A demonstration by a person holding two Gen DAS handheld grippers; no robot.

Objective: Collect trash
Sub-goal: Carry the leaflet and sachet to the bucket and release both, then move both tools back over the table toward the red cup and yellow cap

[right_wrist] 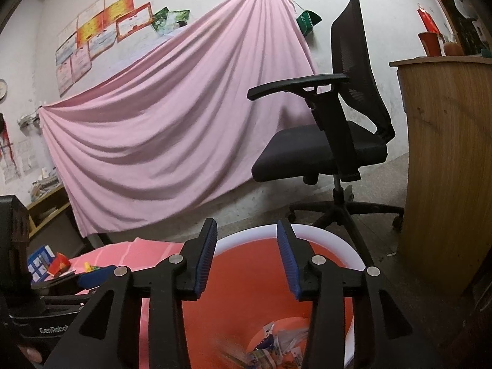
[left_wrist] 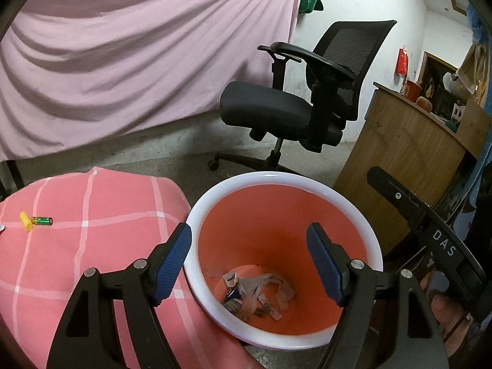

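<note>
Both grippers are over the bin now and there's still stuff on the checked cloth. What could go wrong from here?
1. The green battery and yellow piece lie on soft, rounded checked cloth; a clumsy pinch could roll them off.
2. The bin sits tight against that cloth, so the open left gripper swinging back might knock its rim.
3. More clutter shows only in the right wrist view and could be missed.

1. The left wrist view looks steeply down from close above the white-rimmed orange plastic bin (left_wrist: 284, 258), with the pink checked cushion (left_wrist: 92, 246) near on its left.
2. The right wrist view sits lower and flatter, close over the same bin (right_wrist: 307, 236), facing the far wall.
3. Both share the bin, black mesh office chair (left_wrist: 295, 104) (right_wrist: 332, 141), draped pink sheet (left_wrist: 138, 61) (right_wrist: 172, 117), and probably the wooden counter (left_wrist: 399, 160) (right_wrist: 449, 169).
</note>
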